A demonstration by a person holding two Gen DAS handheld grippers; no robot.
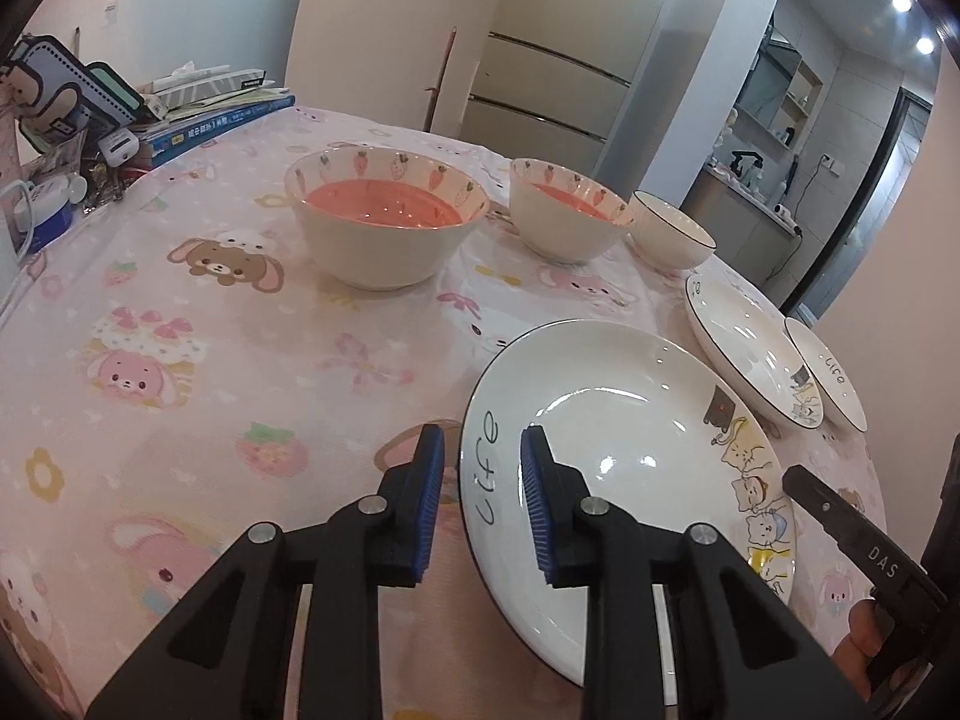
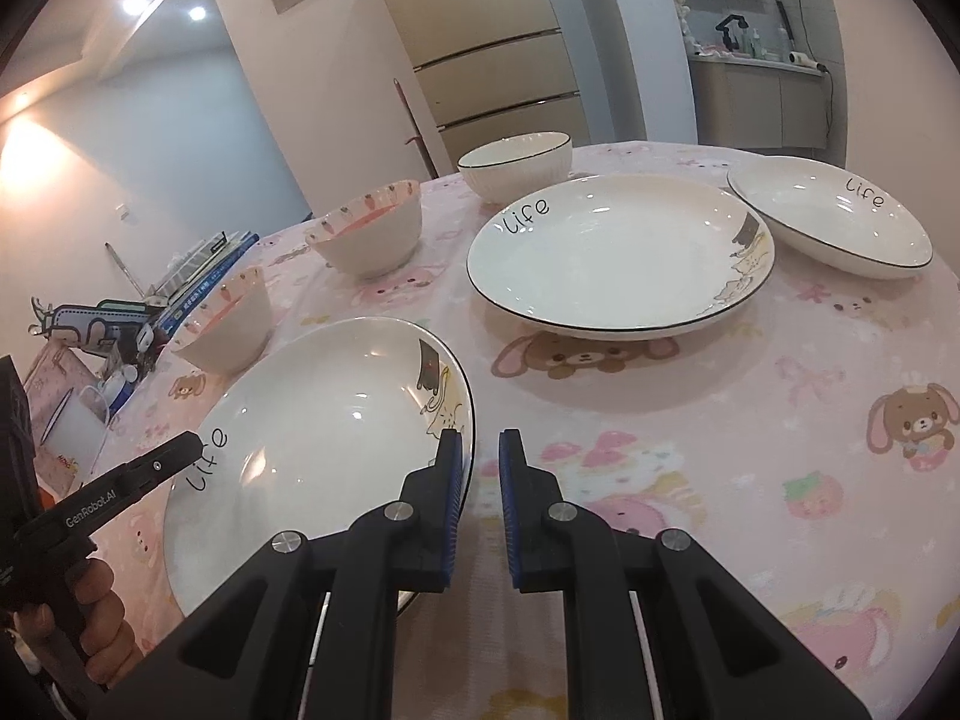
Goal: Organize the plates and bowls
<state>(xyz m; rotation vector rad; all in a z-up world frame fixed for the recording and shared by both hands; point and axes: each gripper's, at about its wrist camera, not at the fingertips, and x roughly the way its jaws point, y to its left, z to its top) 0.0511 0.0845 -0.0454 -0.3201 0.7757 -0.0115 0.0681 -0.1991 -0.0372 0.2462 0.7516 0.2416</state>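
Three white glazed plates and three bowls sit on a round tabletop (image 1: 210,330) under a soft pink cloth printed with cartoon rabbits and bears.

In the left wrist view, the nearest plate (image 1: 630,450) lies at 5 o'clock. It is shallow and glossy, with a thin dark rim, the handwritten word "life" and drawn cats. The left gripper (image 1: 480,480) straddles its rim at the plate's 9 o'clock. The jaws are partly apart, one ribbed blue pad outside the rim and one over the dish, neither visibly pressing.

In the right wrist view, the right gripper (image 2: 480,480) sits at the same plate's 3 o'clock edge with its jaws almost closed. I cannot tell whether it nips the rim.

Two matching plates lie at 12 o'clock (image 2: 618,252) and 1 o'clock (image 2: 834,222) in that view.

In the left view, two rounded bowls with pink insides and a fruit-print band (image 1: 384,240) (image 1: 558,228) stand at 12 o'clock. A ribbed white bowl (image 1: 666,240) is just beside them at 1 o'clock. Stacked books (image 1: 222,120) lie at 10 o'clock.
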